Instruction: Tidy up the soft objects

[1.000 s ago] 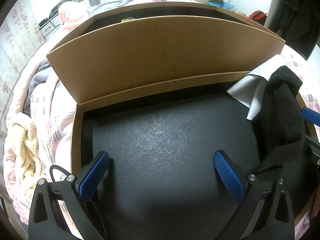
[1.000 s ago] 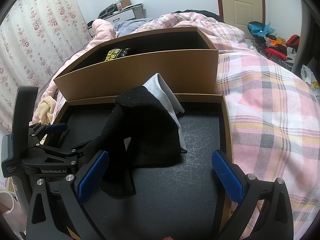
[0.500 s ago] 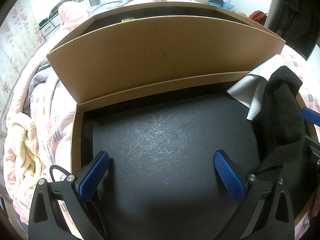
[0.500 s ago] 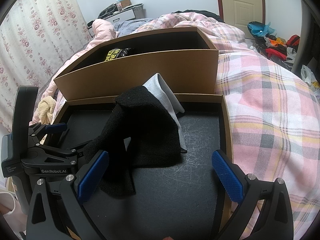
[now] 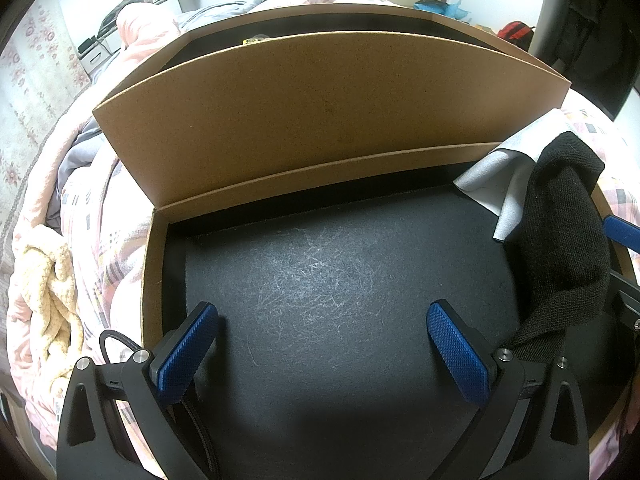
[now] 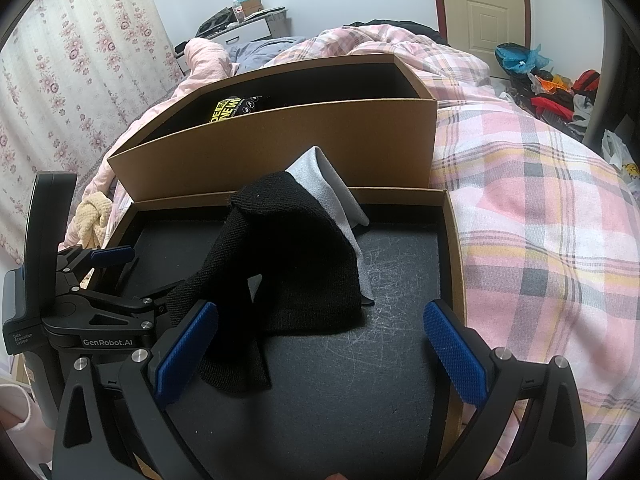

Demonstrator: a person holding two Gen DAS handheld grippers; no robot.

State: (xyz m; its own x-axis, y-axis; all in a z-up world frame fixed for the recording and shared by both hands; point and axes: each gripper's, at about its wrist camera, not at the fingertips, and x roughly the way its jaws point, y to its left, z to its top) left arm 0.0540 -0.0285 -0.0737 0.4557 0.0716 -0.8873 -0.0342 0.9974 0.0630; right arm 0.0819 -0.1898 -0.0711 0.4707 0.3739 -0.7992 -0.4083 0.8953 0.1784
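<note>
A black knitted cloth (image 6: 296, 272) stands in a peak in the shallow black-lined tray (image 6: 454, 248). A grey cloth (image 6: 320, 176) leans behind it against the tall brown box (image 6: 280, 148). My right gripper (image 6: 320, 354) is open just in front of the black cloth, whose strip runs down by the left pad. My left gripper (image 5: 322, 354) is open over bare tray floor (image 5: 320, 280), with the black cloth (image 5: 560, 248) and the grey cloth (image 5: 504, 176) to its right. The black cloth's lower end lies against that gripper's right finger. In the right wrist view my left gripper (image 6: 140, 276) shows at the left.
The tall brown box (image 5: 320, 112) holds a black item with a yellow label (image 6: 232, 106). A cream towel (image 5: 48, 292) lies on the pink plaid bedding (image 6: 540, 220) left of the tray. Clothes and bags (image 6: 552, 92) lie on the floor by the door.
</note>
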